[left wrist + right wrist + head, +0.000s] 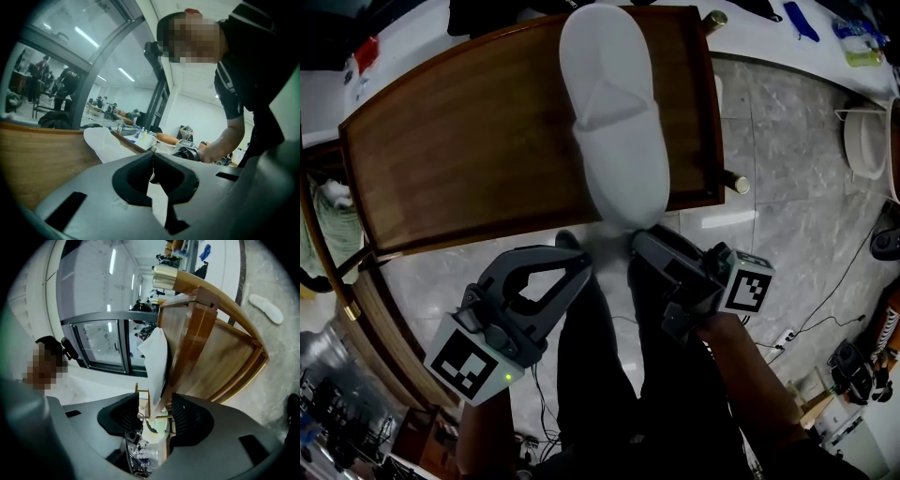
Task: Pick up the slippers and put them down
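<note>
A white slipper (612, 112) lies lengthwise on the wooden table (469, 159), its heel hanging over the near edge. My right gripper (632, 238) is at that heel. In the right gripper view its jaws stand open around the thin heel edge of the slipper (157, 357), and the pads (185, 416) do not press on it. My left gripper (579, 259) hangs just left of the heel, below the table edge. Its tips meet in the left gripper view (152, 154), shut with nothing held; the slipper (105, 143) lies beyond them.
The table has a raised rim and brass-capped legs (738, 184). A marble floor (787, 234) lies below, where a white slipper-shaped thing (266, 308) rests. Cables and small gear (853, 366) are at the lower right. The person's dark legs (609, 375) are below the grippers.
</note>
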Demonstrator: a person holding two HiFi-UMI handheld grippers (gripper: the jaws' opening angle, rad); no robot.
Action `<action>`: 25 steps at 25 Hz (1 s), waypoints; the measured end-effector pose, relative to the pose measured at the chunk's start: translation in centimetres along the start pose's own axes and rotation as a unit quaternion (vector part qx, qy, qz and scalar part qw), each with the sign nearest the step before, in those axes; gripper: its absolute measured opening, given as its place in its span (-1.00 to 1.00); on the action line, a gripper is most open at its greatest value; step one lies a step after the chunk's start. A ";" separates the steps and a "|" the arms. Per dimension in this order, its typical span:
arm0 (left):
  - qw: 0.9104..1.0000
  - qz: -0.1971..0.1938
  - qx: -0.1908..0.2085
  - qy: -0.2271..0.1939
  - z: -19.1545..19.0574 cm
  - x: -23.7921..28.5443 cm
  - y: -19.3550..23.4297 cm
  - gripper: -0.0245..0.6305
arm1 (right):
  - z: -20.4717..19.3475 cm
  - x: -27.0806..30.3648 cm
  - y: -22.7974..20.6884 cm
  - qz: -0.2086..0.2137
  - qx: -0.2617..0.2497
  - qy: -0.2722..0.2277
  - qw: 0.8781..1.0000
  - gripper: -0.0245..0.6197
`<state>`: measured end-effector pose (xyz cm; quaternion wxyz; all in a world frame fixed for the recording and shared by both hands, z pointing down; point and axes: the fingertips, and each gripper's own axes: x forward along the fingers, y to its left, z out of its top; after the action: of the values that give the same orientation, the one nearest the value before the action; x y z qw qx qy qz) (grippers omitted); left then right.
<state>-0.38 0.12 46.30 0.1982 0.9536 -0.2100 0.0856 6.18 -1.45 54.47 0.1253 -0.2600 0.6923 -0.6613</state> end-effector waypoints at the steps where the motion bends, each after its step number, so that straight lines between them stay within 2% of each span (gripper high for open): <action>1: 1.000 0.000 -0.002 0.000 -0.1 0.0 -0.1 -0.89 | 0.3 0.3 0.2 0.005 0.004 -0.004 1.000 -0.33; 9: 1.000 0.002 -0.008 0.001 -0.8 -0.4 -0.4 -0.89 | -0.2 0.5 -0.6 -0.005 0.039 0.005 0.999 -0.35; 16: 1.000 0.002 -0.017 0.004 -1.5 -0.6 -0.4 -0.89 | 0.2 0.6 -1.2 -0.013 0.050 -0.002 0.999 -0.64; 25: 1.000 0.003 -0.014 -0.001 -1.5 -0.8 -0.4 -0.89 | 0.2 0.7 -0.8 0.006 0.046 -0.006 0.999 -0.75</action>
<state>-1.01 1.37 47.35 0.2109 0.9503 -0.2138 0.0823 5.87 -1.94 55.39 0.1452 -0.2531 0.6623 -0.6901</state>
